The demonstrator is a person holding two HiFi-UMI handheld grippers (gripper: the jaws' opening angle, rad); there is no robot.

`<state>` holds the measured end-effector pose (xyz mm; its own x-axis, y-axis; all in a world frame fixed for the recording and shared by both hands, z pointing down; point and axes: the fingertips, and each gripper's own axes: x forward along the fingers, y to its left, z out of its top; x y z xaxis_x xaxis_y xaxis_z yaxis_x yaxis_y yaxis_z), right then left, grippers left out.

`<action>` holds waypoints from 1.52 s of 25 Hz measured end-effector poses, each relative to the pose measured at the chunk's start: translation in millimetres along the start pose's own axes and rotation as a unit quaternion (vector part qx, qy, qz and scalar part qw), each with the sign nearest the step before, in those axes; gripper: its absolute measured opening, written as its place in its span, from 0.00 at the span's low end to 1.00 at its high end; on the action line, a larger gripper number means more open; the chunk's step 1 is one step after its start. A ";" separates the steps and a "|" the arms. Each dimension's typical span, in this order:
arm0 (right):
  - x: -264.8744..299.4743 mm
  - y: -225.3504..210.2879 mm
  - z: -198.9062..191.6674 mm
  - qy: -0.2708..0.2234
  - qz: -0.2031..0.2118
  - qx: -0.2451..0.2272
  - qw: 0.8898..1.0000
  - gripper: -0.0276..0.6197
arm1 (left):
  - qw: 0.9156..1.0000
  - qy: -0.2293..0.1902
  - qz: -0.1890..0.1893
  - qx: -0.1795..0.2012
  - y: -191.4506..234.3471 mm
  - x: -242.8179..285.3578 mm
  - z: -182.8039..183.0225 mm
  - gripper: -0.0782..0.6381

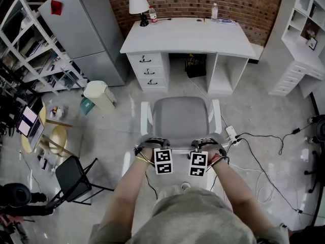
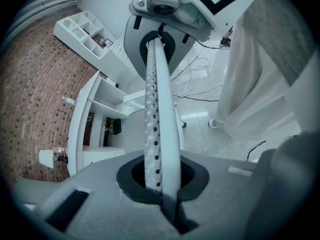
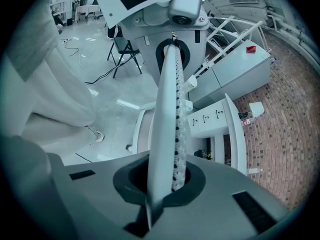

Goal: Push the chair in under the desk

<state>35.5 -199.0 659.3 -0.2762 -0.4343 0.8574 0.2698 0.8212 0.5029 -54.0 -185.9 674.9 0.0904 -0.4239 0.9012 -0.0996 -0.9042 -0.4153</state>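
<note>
The chair, grey-seated with a white frame, faces the white desk, and a stretch of floor lies between them. Its backrest top is nearest me. My left gripper is shut on the left part of that top edge and my right gripper on the right part. In the left gripper view the backrest's perforated edge runs up out of the closed left gripper, with the desk beyond. The right gripper view shows the same edge clamped in the right gripper.
A lamp and bottles stand on the desk. A fridge and a white bin are left of the desk, a white shelf unit is to its right. Cables and a power strip lie right of the chair. A black folding chair stands near left.
</note>
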 end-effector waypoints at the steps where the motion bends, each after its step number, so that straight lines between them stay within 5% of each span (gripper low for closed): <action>1: 0.8 -2.5 -1.1 0.000 -0.001 -0.001 1.000 0.06 | 1.000 0.000 0.001 0.000 2.6 0.6 0.2 0.13; 38: 47.1 -89.3 -37.2 0.009 -0.010 0.004 1.000 0.06 | 1.000 -0.003 0.012 0.014 99.6 45.5 2.6 0.13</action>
<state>32.7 -306.6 658.9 -0.2643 -0.4578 0.8489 0.2564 0.8152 0.5194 -57.2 -295.4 674.2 0.0945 -0.4459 0.8901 -0.0748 -0.8947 -0.4403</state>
